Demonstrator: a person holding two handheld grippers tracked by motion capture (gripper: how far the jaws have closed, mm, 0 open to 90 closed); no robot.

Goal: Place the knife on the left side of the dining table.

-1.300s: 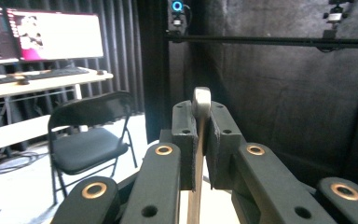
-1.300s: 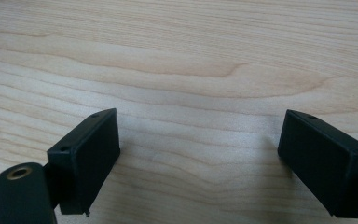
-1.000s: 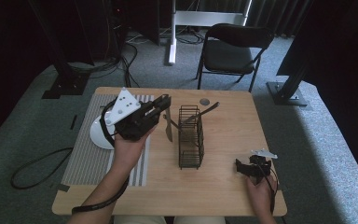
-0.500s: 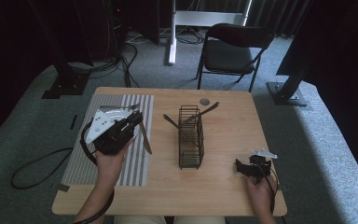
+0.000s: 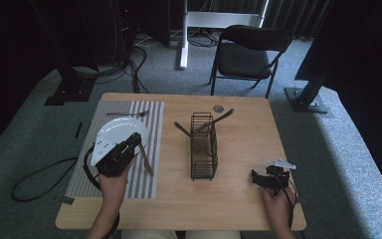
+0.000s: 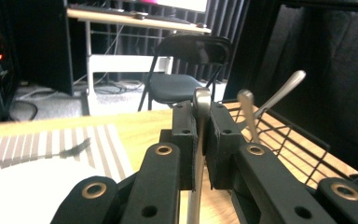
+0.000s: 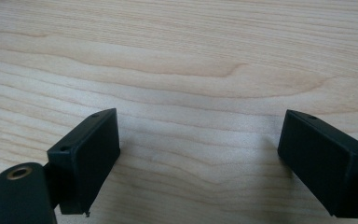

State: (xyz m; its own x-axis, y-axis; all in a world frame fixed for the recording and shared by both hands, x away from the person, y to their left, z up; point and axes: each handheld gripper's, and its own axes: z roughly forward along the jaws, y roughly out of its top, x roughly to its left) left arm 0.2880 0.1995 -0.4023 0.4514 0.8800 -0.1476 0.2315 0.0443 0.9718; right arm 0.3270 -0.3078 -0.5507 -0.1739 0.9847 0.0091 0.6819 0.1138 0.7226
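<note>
Left gripper (image 5: 138, 144) has dropped from beside the wire rack (image 5: 203, 146) to over the striped mat (image 5: 124, 144), clamped on a utensil (image 6: 197, 154); right gripper (image 5: 258, 178) w/ jaws apart.

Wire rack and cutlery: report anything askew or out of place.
Nothing is spilled or damaged. In the wire rack, two utensils lean outward to opposite sides rather than upright. A fork lies on the striped mat behind the white plate. The left gripper clamps a utensil handle over the mat.
</note>
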